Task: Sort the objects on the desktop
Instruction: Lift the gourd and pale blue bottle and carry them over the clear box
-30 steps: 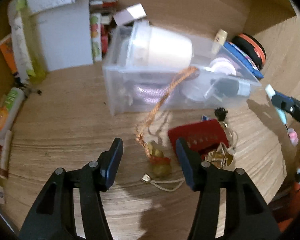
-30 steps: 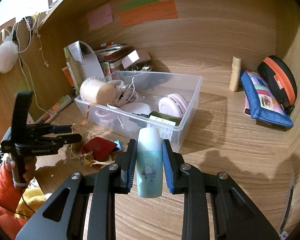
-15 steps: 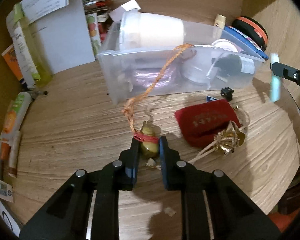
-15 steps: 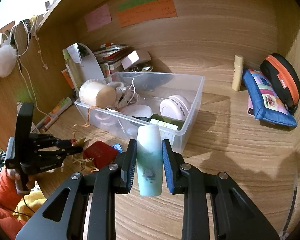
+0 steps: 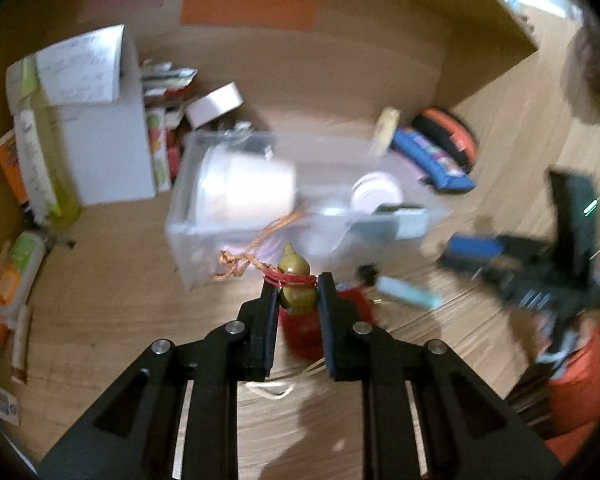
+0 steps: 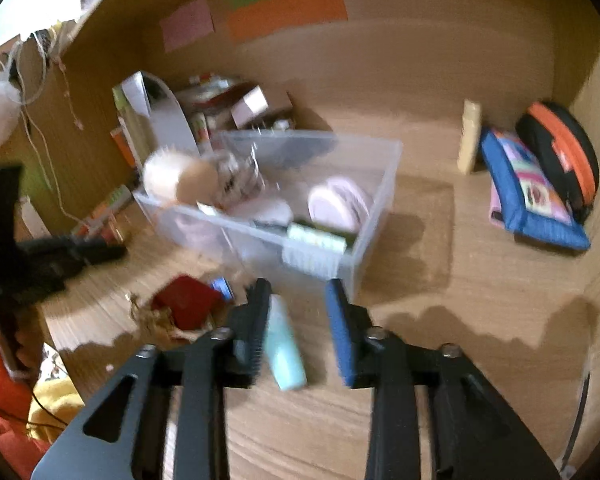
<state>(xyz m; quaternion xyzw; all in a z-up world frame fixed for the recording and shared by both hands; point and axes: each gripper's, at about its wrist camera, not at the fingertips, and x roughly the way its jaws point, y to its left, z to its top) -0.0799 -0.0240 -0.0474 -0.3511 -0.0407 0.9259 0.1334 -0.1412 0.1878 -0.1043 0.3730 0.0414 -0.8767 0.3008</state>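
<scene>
My left gripper (image 5: 298, 294) is shut on a small green gourd charm (image 5: 296, 286) tied with red thread and an orange cord, lifted above the desk in front of the clear plastic bin (image 5: 188, 236). My right gripper (image 6: 298, 308) is open; the pale teal bottle (image 6: 285, 346) tilts loose between its fingers, against the left one. The bottle also shows in the left wrist view (image 5: 408, 294). The bin (image 6: 380, 200) holds a white cup, a round pink case and other items. A red pouch (image 6: 186, 300) with gold ties lies on the desk.
A blue pencil case (image 6: 528, 196) and a black-orange pouch (image 6: 560, 152) lie at the right. A cream tube (image 6: 470, 140) stands beside them. White box, books and tubes (image 5: 100, 136) crowd the back left. Sticky notes (image 6: 288, 12) are on the back wall.
My left gripper closed on the gourd charm and lifted it off the desk. My right gripper opened and the teal bottle has tipped loose between its fingers.
</scene>
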